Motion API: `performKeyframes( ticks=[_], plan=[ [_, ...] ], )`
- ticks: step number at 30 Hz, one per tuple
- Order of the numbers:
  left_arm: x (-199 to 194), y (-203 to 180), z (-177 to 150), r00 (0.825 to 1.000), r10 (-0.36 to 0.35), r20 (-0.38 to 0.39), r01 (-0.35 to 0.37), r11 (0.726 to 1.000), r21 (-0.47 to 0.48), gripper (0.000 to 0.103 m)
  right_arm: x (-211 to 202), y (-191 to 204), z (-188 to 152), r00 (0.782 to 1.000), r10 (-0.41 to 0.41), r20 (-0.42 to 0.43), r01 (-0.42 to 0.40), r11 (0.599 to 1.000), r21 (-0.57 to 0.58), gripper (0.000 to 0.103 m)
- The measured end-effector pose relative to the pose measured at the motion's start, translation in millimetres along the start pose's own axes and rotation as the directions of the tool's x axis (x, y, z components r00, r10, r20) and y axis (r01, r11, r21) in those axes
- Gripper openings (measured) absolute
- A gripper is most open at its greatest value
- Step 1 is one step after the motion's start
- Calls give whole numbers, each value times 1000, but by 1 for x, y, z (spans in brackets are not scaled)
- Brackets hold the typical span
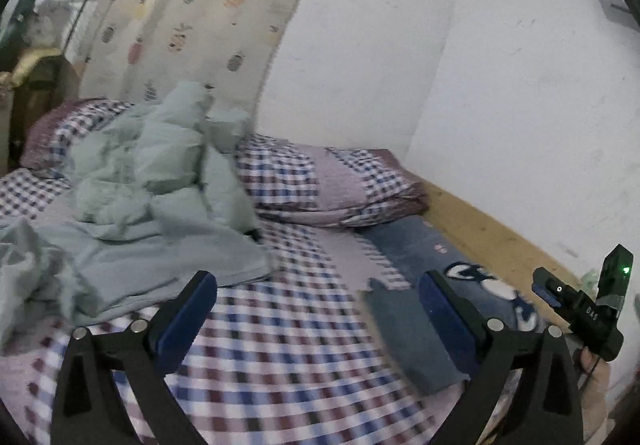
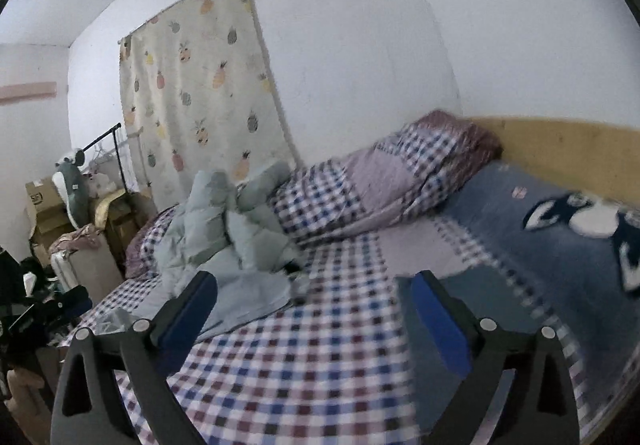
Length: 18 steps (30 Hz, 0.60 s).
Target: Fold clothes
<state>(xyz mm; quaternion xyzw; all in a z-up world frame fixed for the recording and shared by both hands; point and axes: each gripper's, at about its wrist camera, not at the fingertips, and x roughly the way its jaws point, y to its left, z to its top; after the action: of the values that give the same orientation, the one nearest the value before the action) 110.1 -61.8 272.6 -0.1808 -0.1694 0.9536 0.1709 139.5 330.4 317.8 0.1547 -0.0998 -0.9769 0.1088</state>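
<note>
A crumpled pale grey-green garment pile (image 1: 132, 205) lies on the checked bed sheet (image 1: 288, 345), left of centre in the left wrist view. The same pile (image 2: 236, 245) shows mid-left in the right wrist view. My left gripper (image 1: 316, 293) hovers open over the sheet, right of the pile's near edge, with nothing between its blue pads. My right gripper (image 2: 314, 289) also stands open above the sheet, its left finger overlapping the pile's near edge in the image. A folded dark blue-grey piece (image 1: 408, 337) lies flat by the left gripper's right finger. The right gripper's body (image 1: 580, 309) appears at far right.
A checked pillow (image 1: 332, 181) lies at the head by the white wall. A blue blanket with a cartoon print (image 2: 560, 245) lies beside the yellow wooden bed rail (image 2: 560, 149). A pineapple-print curtain (image 2: 196, 101) hangs behind. Boxes, a suitcase and clutter (image 2: 60, 245) stand at the left.
</note>
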Motion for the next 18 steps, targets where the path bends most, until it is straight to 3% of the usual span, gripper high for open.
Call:
performKeyframes(
  ticks=[4, 11, 18],
  plan=[
    [3, 24, -23, 998, 62, -30, -62, 998, 7, 102, 41, 19, -38, 998, -8, -61, 5, 999, -51, 100],
    [49, 59, -75, 983, 127, -134, -129, 992, -4, 102, 102, 39, -95, 986, -41, -163, 21, 992, -127, 100],
    [96, 83, -113, 960, 196, -202, -193, 981, 33, 102, 161, 38, -136, 969, -56, -240, 25, 991, -133, 100]
  ],
)
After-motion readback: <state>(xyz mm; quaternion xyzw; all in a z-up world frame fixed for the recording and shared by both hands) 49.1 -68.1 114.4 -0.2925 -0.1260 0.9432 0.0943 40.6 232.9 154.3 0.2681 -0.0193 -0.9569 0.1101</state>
